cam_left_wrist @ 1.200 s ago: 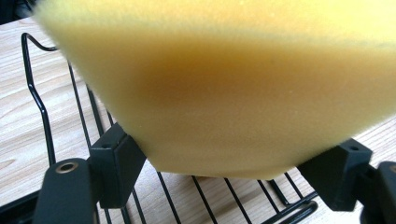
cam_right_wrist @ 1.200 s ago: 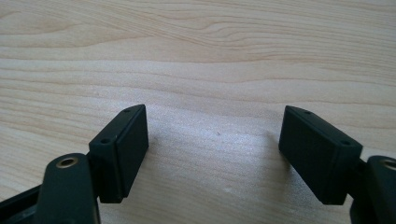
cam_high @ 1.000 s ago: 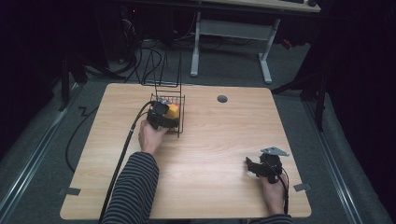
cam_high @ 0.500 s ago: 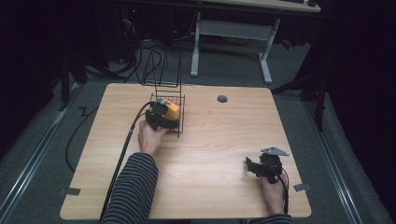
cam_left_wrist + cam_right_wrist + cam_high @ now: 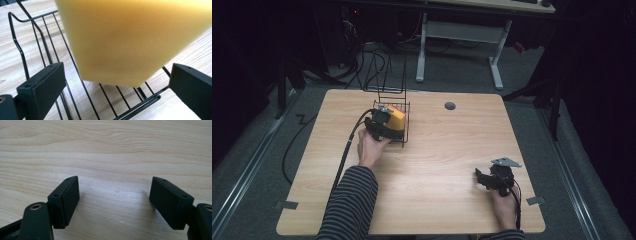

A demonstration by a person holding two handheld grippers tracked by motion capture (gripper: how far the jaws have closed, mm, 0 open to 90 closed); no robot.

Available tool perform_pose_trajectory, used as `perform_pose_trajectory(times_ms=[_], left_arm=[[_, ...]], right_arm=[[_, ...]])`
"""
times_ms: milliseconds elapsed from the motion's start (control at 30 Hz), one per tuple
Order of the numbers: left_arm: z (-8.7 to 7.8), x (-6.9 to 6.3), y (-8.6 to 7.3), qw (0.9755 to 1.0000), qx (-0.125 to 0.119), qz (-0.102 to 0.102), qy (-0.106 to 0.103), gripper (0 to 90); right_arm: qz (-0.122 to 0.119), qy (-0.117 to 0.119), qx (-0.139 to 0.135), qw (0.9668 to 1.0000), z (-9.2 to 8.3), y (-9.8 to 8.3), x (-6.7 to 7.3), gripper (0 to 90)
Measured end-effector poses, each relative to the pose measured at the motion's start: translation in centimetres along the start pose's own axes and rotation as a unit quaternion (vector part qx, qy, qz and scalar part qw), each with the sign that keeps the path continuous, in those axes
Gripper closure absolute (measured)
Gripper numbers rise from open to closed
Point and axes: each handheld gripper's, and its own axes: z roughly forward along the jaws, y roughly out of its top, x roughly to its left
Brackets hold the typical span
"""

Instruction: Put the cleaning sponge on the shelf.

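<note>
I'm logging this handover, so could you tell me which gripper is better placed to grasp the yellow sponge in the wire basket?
Left. The left gripper has its jaws open either side of the yellow sponge in the wire basket; the right gripper sits open over bare table.

A wooden table (image 5: pixel 437 150) on grey carpet (image 5: pixel 262 165), a desk frame (image 5: pixel 459 35) behind it.

A yellow sponge block (image 5: pixel 396 113) sat inside a black wire basket (image 5: pixel 406 131) on the far left part of the wooden table (image 5: pixel 442 150). In the left gripper view the sponge (image 5: pixel 130 37) was a big foam block with a soft matte surface, tilted, with its lower corner resting on the basket's floor wires (image 5: pixel 107 100). The basket stood upright, and a tall wire handle (image 5: pixel 387 75) rose from its far side.
</note>
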Motion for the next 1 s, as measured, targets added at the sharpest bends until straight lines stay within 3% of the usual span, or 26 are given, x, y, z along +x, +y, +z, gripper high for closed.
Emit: perform_pose_trajectory(times_ms=[367, 1000], left_arm=[[-1.6, -0.8, 0.0, 0.9998, 0.004, 0.017, -0.006, 0.3], [-5.2, -1.2, -0.7, 0.9988, -0.033, 0.032, -0.015, 5.4]], right_arm=[[-0.001, 0.0, 0.0, 1.0, 0.0, 0.0, 0.0, 24.4], [-0.001, 0.0, 0.0, 1.0, 0.0, 0.0, 0.0, 24.4]])
